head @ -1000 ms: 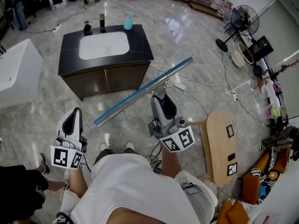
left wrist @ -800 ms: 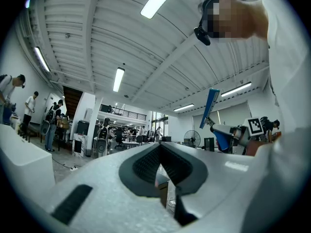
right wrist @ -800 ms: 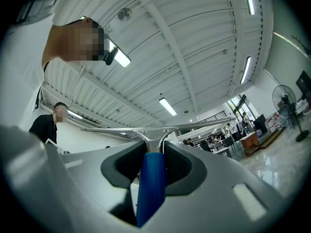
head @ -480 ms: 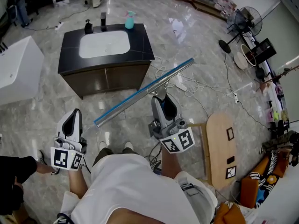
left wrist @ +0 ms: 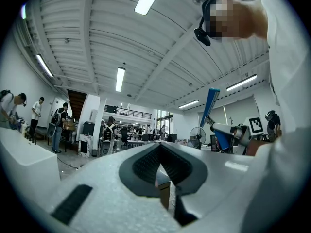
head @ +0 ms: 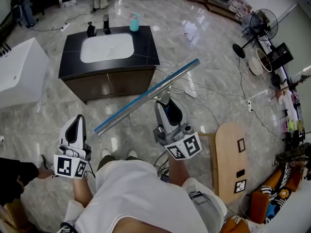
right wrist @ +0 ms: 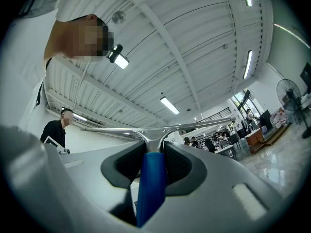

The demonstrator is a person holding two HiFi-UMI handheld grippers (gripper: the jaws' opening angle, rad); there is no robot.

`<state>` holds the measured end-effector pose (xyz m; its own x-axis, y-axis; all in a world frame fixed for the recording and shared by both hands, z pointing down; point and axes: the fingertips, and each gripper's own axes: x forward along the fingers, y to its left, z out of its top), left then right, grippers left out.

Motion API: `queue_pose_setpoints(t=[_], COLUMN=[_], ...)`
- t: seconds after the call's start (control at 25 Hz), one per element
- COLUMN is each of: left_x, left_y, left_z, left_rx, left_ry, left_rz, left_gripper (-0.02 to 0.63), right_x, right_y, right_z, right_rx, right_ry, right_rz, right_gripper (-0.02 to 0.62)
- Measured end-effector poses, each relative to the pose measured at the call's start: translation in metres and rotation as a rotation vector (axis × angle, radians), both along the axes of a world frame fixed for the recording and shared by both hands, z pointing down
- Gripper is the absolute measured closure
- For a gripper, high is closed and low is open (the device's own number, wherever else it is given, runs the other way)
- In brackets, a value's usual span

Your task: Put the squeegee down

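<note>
Your right tool (head: 165, 104) is clamped on the squeegee (head: 141, 99): in the right gripper view the blue handle sits squeezed between the two dark pads, and the metal neck rises past the fingertips to the long cross bar. In the head view the squeegee is up in the air over the floor (head: 58, 113), not resting on anything, with the bar running on a slant from low on your left to high on your right, a blue strip along its edge. The bar lies between you and the black-topped sink bench (head: 146, 45), and its far end hangs over the loose cables (head: 197, 89) just beside the bench's corner. Your left tool (head: 76, 126) is held low at your left side, well apart from the squeegee; the left gripper view shows its jaws brought together at the tips with nothing between them. On the bench a blue bottle (head: 134, 22) stands behind the white basin (head: 107, 47). A wooden board (head: 228, 154) lies on the floor to your right, and a floor fan (head: 260, 25) stands farther off
</note>
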<state>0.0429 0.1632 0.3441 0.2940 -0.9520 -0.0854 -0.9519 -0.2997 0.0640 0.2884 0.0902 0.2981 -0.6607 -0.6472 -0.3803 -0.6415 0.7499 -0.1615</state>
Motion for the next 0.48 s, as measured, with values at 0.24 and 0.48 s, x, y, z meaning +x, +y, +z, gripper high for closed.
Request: queue_pose_setpoints(t=[0.24,0.48], left_x=[0.006,-0.015], left_y=[-0.023,-0.060], left_z=[0.005,0.007], left_rx=[-0.009,-0.007], left_ry=[-0.004,-0.007], left_rz=[-0.004,0.005], left_gripper=[0.600,0.600], right_x=[0.001,-0.018], right_y=[-0.023,-0.058], right_z=[0.007,0.013], right_rx=[-0.008,-0.021], right_ry=[-0.005,-0.008], right_rz=[-0.012,0.001], right_gripper=[0.457,0.457])
